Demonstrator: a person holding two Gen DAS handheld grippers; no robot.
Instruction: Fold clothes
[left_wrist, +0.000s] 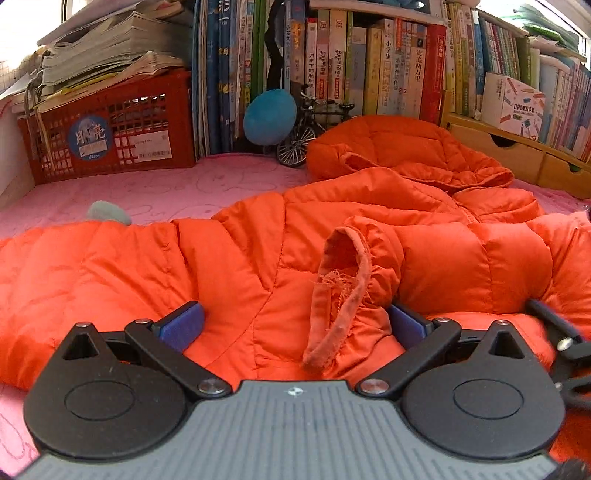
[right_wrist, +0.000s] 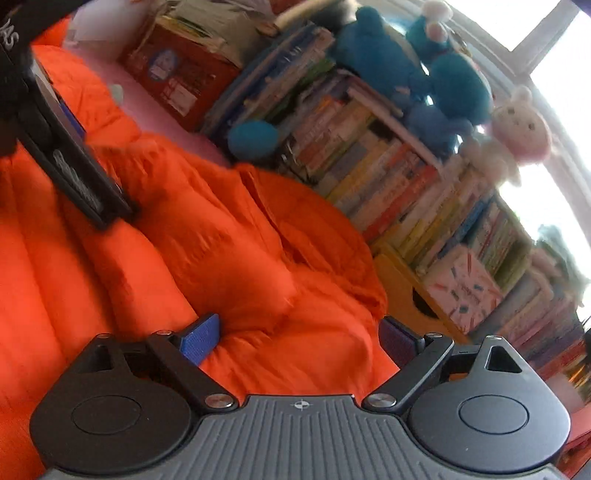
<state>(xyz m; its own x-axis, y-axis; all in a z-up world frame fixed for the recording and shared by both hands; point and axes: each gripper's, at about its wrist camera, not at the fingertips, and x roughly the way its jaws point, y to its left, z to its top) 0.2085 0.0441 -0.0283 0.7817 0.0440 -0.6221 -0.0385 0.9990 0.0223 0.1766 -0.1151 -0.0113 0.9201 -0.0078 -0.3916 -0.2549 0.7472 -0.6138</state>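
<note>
Pointing downward over the clothing, the left gripper (left_wrist: 293, 325) has its two blue-padded fingers (left_wrist: 183, 325) spread wide, with the frayed elastic cuff (left_wrist: 336, 295) of a puffy orange quilted down jacket (left_wrist: 229, 266) standing between them; neither pad presses on the fabric. The sleeve behind that cuff lies folded across the jacket's body, and the garment sprawls over a pink patterned mat (left_wrist: 166, 184) (its hood bunched at the far end, near the shelves).

The right gripper (right_wrist: 299, 338) is rolled well to one side, so the room tilts across its view, which is smeared with blur. Its jaws stand wide apart, and a bulge of the same orange jacket (right_wrist: 236, 266) sits between them without being pinched. The left gripper's black body shows at the upper left of this view, low over the jacket; in the left wrist view a black part of the right gripper shows at the right edge.

Beyond the jacket, a red plastic lattice crate (left_wrist: 110, 133) stacked with papers stands at the mat's far left. A long row of upright books (left_wrist: 369, 62) fills the back. A round blue plush ball (left_wrist: 269, 116) and a small black model bicycle (left_wrist: 314, 129) sit just in front of the books. A pale wooden drawer unit (left_wrist: 517, 151) stands at the right. Blue plush toys (right_wrist: 406, 62) and a white-and-pink plush rabbit (right_wrist: 517, 129) perch on top of the books.
</note>
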